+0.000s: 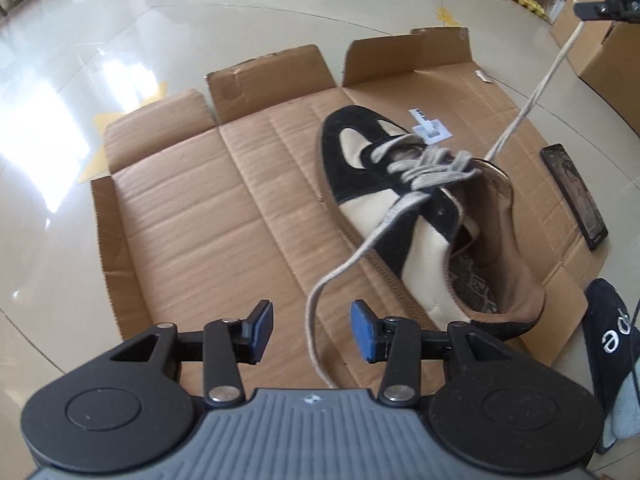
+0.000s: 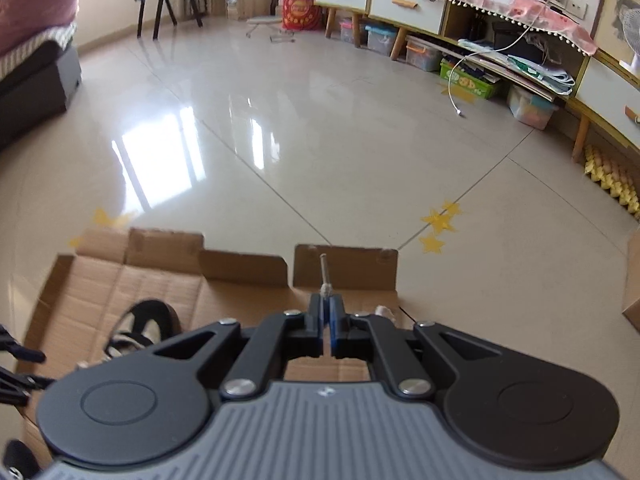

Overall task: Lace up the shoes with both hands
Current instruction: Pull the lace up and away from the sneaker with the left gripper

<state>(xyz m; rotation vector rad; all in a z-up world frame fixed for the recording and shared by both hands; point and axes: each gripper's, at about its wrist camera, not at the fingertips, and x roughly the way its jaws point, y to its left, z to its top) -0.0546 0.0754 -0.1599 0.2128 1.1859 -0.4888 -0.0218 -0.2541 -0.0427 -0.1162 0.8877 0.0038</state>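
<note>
A black and cream shoe (image 1: 400,208) with grey laces lies on a flattened cardboard sheet (image 1: 200,220), toe pointing away. My left gripper (image 1: 312,332) stands open just in front of it. One slack lace end (image 1: 344,268) runs from the eyelets down between its blue pads (image 1: 362,336), which do not press on it. My right gripper (image 2: 328,312) is shut on the other lace end, whose tip (image 2: 324,268) pokes out past the fingers. In the left wrist view that lace (image 1: 532,96) stretches taut from the shoe up to the right gripper (image 1: 592,10). The shoe's toe (image 2: 144,320) shows low left in the right wrist view.
A dark phone (image 1: 574,196) lies on the cardboard's right edge, and a white label (image 1: 430,128) sits beyond the shoe. A black slipper (image 1: 612,344) is at the near right and a cardboard box (image 1: 600,48) at the far right. Shiny tiled floor (image 2: 320,140) surrounds everything, with cabinets (image 2: 400,8) beyond.
</note>
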